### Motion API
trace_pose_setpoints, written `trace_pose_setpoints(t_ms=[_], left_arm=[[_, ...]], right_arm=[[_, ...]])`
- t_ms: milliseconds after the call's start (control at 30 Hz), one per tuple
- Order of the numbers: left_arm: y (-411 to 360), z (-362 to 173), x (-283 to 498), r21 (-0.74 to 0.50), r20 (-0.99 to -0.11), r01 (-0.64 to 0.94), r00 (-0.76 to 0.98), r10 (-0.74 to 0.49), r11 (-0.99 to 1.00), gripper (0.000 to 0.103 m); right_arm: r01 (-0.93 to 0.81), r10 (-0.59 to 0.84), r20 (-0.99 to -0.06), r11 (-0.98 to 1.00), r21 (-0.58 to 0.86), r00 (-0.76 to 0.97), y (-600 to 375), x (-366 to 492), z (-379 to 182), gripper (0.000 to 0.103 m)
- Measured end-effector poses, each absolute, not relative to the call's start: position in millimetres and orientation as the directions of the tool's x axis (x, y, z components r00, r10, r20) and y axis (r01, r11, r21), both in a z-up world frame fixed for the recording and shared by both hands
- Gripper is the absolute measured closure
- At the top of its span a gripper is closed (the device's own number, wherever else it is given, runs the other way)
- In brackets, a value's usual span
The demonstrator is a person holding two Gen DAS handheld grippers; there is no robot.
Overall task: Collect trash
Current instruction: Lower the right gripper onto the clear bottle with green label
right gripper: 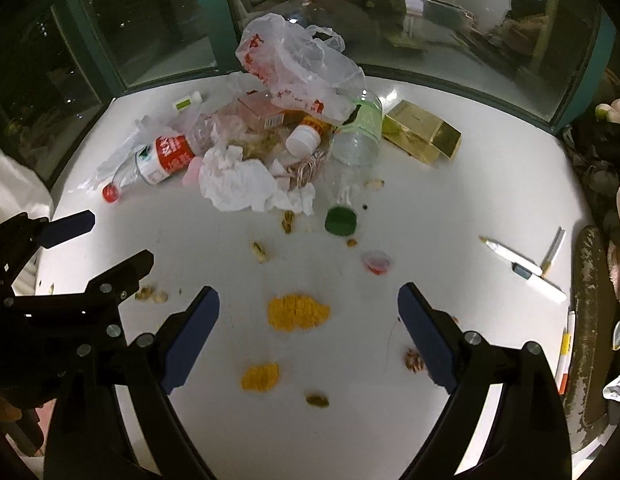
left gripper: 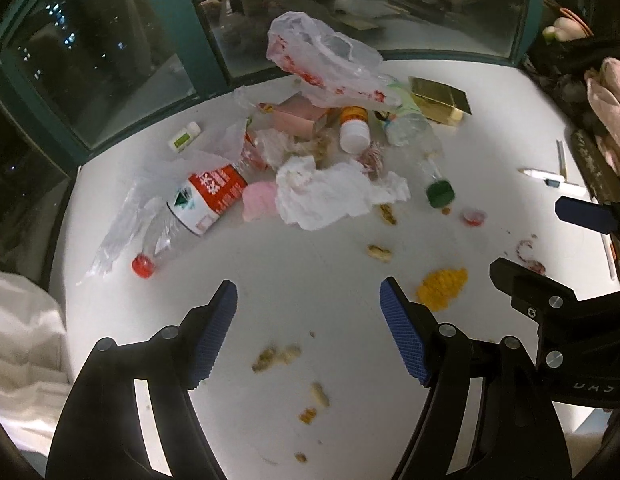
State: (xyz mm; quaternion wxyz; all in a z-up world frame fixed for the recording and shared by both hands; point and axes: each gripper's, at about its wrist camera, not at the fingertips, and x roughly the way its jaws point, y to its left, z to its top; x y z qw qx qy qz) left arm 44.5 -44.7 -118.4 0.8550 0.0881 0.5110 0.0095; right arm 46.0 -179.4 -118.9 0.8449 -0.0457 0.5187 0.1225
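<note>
Both my claws, left gripper (left gripper: 308, 300) and right gripper (right gripper: 308, 308), hang wide and empty over the table's (left gripper: 290, 264) near edge, ready to choose. The trash pile (left gripper: 322, 152) sits heaped toward the far edge, crumbs (right gripper: 298, 312) scattered nearer.

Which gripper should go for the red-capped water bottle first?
Left, probably. The red-capped bottle lies on the left side of the pile, nearer the open left gripper. The right gripper, also open and empty, hovers over the yellow crumbs, closer to the green-capped bottle.
</note>
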Motion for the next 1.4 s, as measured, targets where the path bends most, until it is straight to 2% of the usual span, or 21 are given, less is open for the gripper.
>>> trace_pose_setpoints(t_ms=[333, 467, 833, 1167, 1400], left_arm=[[-15.6, -148.7, 103.5, 0.104, -0.886, 0.052, 0.458, 0.069, 0.993, 0.027], [-10.9, -157.8, 125.7, 0.125, -0.878, 0.033, 0.469, 0.095, 0.992, 0.021], [5.6, -175.3, 182.4, 0.116, -0.876, -0.051, 0.465, 0.126, 0.992, 0.017], [-2.2, -195.6, 219.4, 0.064, -0.889, -0.021, 0.453, 0.067, 0.998, 0.013], [-7.5, -201.7, 228.9, 0.101, -0.876, -0.006, 0.474, 0.091, 0.995, 0.009]], right_arm=[[-0.240, 0.106, -0.911, 0.971, 0.008, 0.398, -156.3, 106.1, -140.4, 0.015], [-0.226, 0.104, -0.913, 0.974, 0.014, 0.394, -153.3, 128.3, -150.7, 0.015], [-0.157, 0.080, -0.926, 0.987, 0.022, 0.369, -154.3, 194.3, -176.6, 0.015], [-0.086, 0.038, -0.942, 0.996, 0.009, 0.333, -166.3, 232.4, -205.7, 0.015], [-0.072, 0.058, -0.952, 0.997, 0.038, 0.301, -170.7, 247.8, -223.0, 0.015]])
